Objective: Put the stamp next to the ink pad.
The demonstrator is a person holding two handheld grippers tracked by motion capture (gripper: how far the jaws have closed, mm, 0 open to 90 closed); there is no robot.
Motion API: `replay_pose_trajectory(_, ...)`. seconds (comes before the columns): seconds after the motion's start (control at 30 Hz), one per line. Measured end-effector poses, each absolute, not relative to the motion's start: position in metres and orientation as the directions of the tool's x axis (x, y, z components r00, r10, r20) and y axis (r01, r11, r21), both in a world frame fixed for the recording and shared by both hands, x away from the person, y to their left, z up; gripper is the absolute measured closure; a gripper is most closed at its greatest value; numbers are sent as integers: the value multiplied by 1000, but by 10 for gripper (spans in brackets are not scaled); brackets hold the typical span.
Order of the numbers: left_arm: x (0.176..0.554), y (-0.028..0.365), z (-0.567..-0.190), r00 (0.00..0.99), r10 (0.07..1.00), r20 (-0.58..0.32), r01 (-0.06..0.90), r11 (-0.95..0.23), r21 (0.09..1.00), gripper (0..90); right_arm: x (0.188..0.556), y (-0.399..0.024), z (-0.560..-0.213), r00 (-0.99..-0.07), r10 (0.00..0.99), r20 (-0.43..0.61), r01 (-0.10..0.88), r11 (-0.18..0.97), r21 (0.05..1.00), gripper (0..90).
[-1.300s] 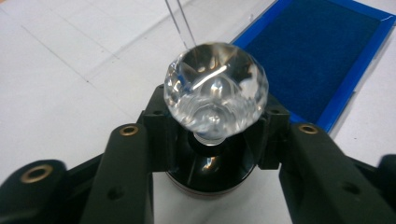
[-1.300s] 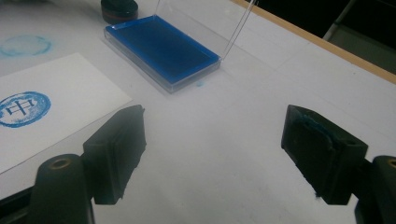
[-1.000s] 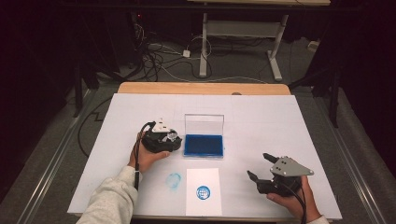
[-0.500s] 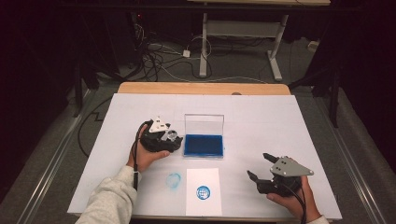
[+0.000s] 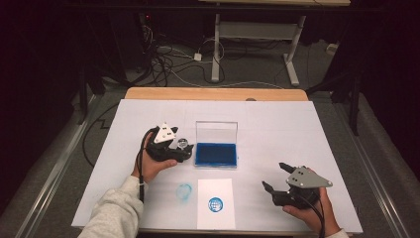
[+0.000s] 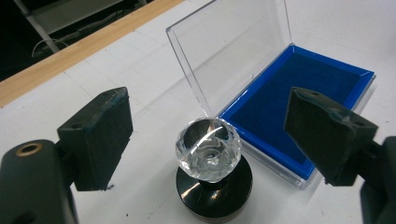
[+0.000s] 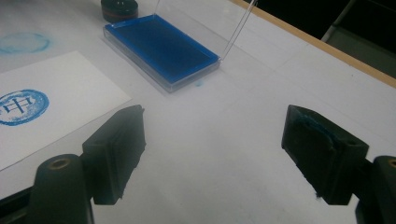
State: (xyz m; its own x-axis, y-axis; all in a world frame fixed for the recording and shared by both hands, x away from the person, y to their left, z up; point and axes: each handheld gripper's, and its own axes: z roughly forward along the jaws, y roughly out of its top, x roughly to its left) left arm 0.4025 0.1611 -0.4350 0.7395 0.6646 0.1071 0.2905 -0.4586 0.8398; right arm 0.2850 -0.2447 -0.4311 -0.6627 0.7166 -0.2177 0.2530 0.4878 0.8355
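On the white surface [image 5: 277, 119] the open ink pad case [image 5: 216, 153] lies near the middle, and our stamp [image 6: 208, 154] now stands upright just beside its left side. Our left gripper [image 6: 205, 135] has just opened its fingers and released the stamp, so we judge it is put down; the right gripper [image 5: 277, 177], fingers apart and empty, waits near the front right corner.

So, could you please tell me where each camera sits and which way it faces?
High view: above the person's side, facing forward and down on the table; both forearms and both tongs, left and right, show.
Left gripper view: on the left tongs, looking along the open jaws at the stamp beside the ink pad.
Right gripper view: on the right tongs, facing the ink pad and stamped paper past its open jaws.
All three views share the ink pad.
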Motion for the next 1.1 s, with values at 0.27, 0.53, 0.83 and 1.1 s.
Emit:
replay_pose_trajectory(0.27,398,159,-430,734,665,139,270,-473,839,150,285,-244,-431,-658,718,-226,246,489,837,214)
replay_pose_trajectory(0.53,392,157,-423,740,651,167,245,-493,835,153,284,-245,-430,-648,725,-235,236,485,842,214)
replay_pose_trajectory(0.83,380,155,-412,747,636,195,201,-495,845,153,283,-246,-427,-629,737,-247,222,475,851,165)
replay_pose_trajectory(1.1,368,153,-400,764,610,211,160,-497,853,152,282,-248,-425,-612,748,-255,205,461,863,159)
